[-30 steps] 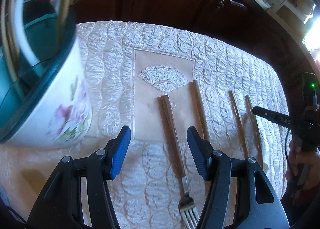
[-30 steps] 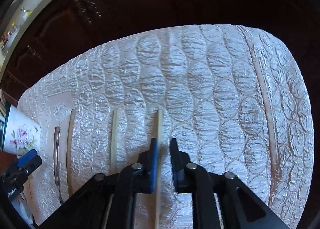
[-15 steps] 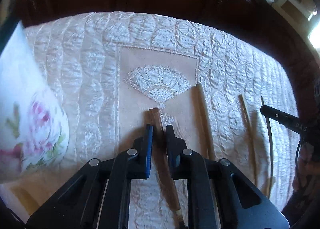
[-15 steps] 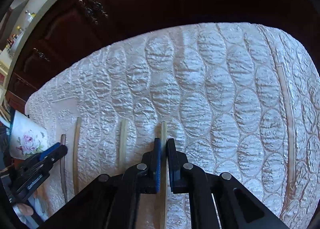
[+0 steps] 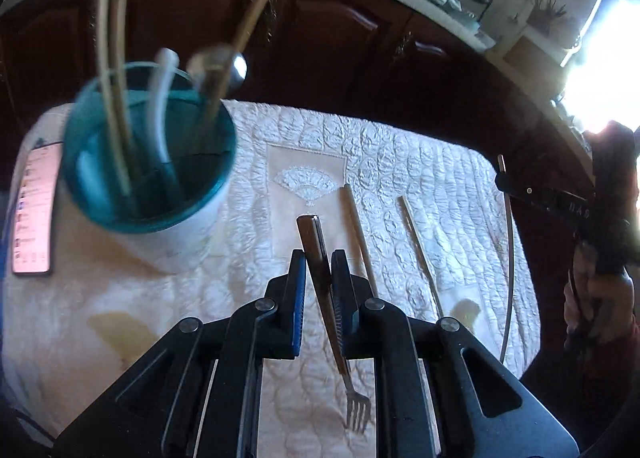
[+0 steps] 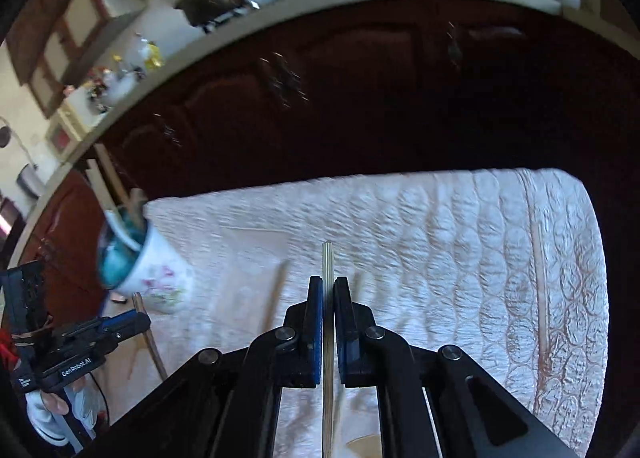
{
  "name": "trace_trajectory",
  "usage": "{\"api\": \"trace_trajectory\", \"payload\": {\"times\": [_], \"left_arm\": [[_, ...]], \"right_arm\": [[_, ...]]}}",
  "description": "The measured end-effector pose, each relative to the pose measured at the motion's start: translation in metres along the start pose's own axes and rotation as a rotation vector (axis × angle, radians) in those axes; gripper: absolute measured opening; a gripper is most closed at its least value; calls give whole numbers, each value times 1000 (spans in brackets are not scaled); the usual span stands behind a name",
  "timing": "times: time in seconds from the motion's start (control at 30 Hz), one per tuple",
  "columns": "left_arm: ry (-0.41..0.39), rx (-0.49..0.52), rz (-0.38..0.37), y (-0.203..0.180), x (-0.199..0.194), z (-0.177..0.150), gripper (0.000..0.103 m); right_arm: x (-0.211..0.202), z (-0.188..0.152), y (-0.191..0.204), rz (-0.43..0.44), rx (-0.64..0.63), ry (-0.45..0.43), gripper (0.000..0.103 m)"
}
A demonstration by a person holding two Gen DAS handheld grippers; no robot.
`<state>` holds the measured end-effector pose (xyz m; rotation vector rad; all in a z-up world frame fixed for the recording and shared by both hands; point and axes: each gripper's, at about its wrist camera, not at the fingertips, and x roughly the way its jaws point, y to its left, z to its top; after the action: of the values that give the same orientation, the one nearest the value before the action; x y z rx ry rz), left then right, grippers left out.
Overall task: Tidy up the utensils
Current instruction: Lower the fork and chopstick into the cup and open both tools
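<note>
**Observer:** What has your left side got?

**Operator:** My left gripper (image 5: 319, 270) is clamped on the wooden-handled metal fork (image 5: 320, 270). Its jaws have just been closing, and the blue pads now pinch the brown handle partway along. The handle's end sticks out ahead of the fingers, and the tines hang below them over the cream quilted tablecloth (image 5: 420, 162). The fork is tilted and looks clear of the cloth.

**Observer:** And the right?

**Operator:** My right gripper (image 6: 328, 298) is nearly fully closed on a thin pale chopstick (image 6: 328, 262). Those jaws have just been closing too. The stick runs straight up between the pads, its tip poking out beyond them. From the left camera I see that same gripper (image 5: 560, 206) at the right edge with the chopstick (image 5: 510, 258) hanging down from it, and a hand (image 5: 596, 294) wrapped round the grip.

**Observer:** Where do the rest sit?

**Operator:** The white floral cup with a teal inside (image 5: 152, 162) stands on the cloth to the left, already holding several sticks and a spoon upright. A phone with a lit screen (image 5: 34, 206) lies just beside it at the table's left edge. Two more long utensils lie flat on the cloth to the right of my fork: a pale-handled one (image 5: 358, 234) near it, and a thinner stick (image 5: 420, 254) further right.

**Observer:** Anything unclear?

**Operator:** The right view is blurred, so I cannot tell what the pieces lying on the cloth there are.
</note>
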<state>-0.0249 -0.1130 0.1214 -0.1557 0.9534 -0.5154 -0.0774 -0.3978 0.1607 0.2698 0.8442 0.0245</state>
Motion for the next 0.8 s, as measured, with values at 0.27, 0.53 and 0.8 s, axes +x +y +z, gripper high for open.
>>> {"api": "trace_trajectory", "payload": {"times": [0.27,0.53,0.8], "left_arm": [[-64,-9,28,11,-38,-7,10],[-109,-14,29,18,-68,-5,9],[-164,-21,29,38,-117,-1,9]], "right_arm": [[-31,4,49,65,-61,-51,5],[-38,13,91,139,-99,-87,5],[-40,28,136,248,-111,-143,5]]}}
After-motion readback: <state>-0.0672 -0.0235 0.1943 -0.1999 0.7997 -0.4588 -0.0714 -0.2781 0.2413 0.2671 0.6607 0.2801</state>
